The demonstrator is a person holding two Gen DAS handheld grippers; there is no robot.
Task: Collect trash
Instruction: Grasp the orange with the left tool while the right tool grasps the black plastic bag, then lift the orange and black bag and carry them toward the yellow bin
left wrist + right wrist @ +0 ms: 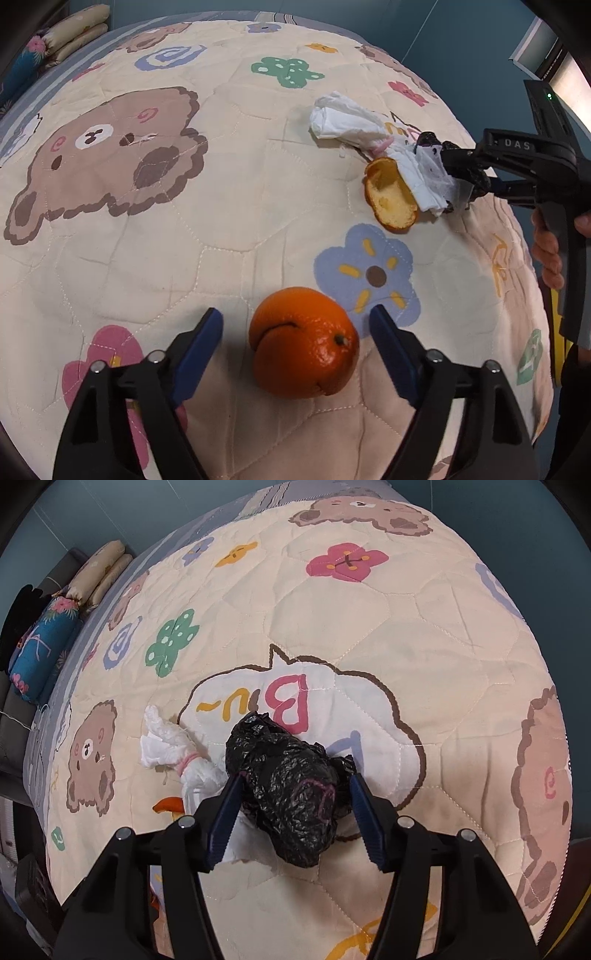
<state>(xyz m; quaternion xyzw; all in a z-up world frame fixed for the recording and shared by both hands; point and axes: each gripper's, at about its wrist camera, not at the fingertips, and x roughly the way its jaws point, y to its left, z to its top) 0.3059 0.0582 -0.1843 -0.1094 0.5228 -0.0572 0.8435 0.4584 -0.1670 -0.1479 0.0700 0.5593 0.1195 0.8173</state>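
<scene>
A whole orange [304, 341] lies on the cartoon quilt [147, 258] between the fingers of my left gripper [295, 314], which stands open with a gap on both sides of the fruit. A crumpled black plastic bag [291, 794] rests on the quilt between the fingers of my right gripper [295, 779]. Its pads sit close beside the bag without squeezing it. In the left wrist view the right gripper [437, 173] reaches in from the right. Beside it lie a hollow orange peel [389, 195] and a white tissue wad [347, 122] tied with a pink band.
Pillows [44, 646] are stacked at the head of the bed, far left. The quilt's edge drops off at the right, where a person's hand [550, 251] holds the right gripper's handle. The tissue wad [166, 742] and a bit of peel [168, 805] lie left of the bag.
</scene>
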